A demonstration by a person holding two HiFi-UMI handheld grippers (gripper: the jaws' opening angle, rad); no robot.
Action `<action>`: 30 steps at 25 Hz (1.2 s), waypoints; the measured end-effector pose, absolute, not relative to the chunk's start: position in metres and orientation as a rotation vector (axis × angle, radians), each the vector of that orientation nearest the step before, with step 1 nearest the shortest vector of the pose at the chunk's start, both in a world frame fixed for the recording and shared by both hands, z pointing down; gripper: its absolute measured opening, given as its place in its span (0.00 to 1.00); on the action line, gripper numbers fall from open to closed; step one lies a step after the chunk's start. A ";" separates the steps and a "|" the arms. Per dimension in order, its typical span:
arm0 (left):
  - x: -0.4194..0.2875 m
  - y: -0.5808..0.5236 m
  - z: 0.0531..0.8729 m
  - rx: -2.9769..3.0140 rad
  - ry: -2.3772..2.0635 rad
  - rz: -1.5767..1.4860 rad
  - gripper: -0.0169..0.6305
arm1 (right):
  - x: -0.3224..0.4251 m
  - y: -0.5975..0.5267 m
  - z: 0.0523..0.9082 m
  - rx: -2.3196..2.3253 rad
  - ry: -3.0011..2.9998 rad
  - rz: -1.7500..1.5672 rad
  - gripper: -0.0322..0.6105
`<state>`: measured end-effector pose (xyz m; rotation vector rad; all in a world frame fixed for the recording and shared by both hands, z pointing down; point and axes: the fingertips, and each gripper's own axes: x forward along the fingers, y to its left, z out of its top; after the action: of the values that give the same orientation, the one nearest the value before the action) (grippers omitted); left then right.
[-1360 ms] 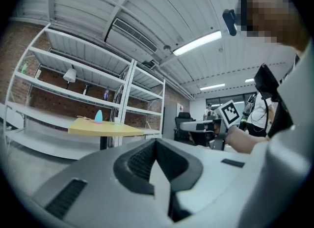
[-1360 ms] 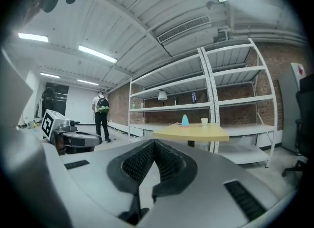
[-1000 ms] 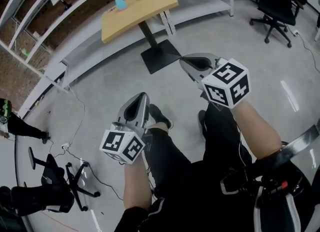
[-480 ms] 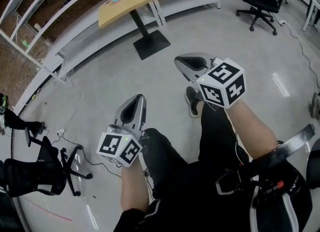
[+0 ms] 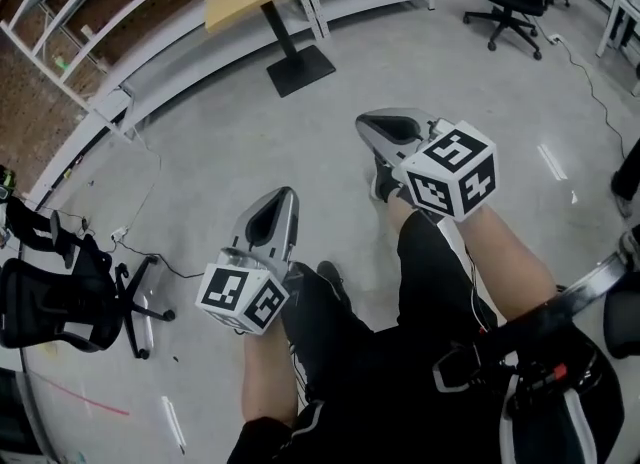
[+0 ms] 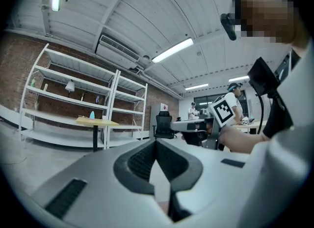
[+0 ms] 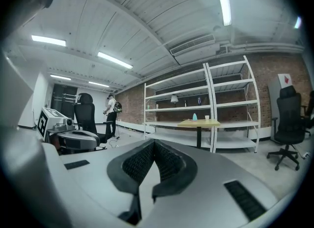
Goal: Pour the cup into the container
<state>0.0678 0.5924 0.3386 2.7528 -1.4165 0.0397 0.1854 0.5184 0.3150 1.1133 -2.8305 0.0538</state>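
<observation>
The left gripper [image 5: 281,202] and right gripper [image 5: 378,127] were held level above the floor, each clenched on nothing. The cup [image 7: 207,117] was pictured well apart from them, on a yellow table [image 7: 189,123] beside a small blue object [image 7: 195,116]. It could be knocked over and spilled if met with unopened jaws. Its contents, and whether the blue object was the container, could not be made out.

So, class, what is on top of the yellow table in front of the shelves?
On the table stand a small blue thing and a white cup, side by side. What the cup holds cannot be seen.
</observation>
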 end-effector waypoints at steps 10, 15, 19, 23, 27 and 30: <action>0.079 0.692 0.327 2.748 -1.450 -0.002 0.03 | 0.215 0.629 0.299 1.145 -2.849 0.019 0.05; 0.082 0.715 0.321 2.754 -1.457 0.008 0.03 | 0.229 0.659 0.295 1.180 -2.856 0.016 0.05; 0.092 0.726 0.324 2.754 -1.450 0.011 0.03 | 0.250 0.672 0.300 1.215 -2.836 0.030 0.05; 0.096 0.727 0.325 2.752 -1.453 0.020 0.03 | 0.255 0.674 0.297 1.230 -2.850 0.050 0.05; 0.097 0.726 0.324 2.754 -1.470 0.018 0.03 | 0.252 0.674 0.297 1.218 -2.854 0.042 0.05; 0.091 0.724 0.321 2.754 -1.480 0.007 0.03 | 0.246 0.672 0.295 1.214 -2.850 0.026 0.05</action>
<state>0.0908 0.7239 0.3205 2.7541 -1.4795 0.0068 0.2461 0.6717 0.2948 1.2136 -2.8496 0.0259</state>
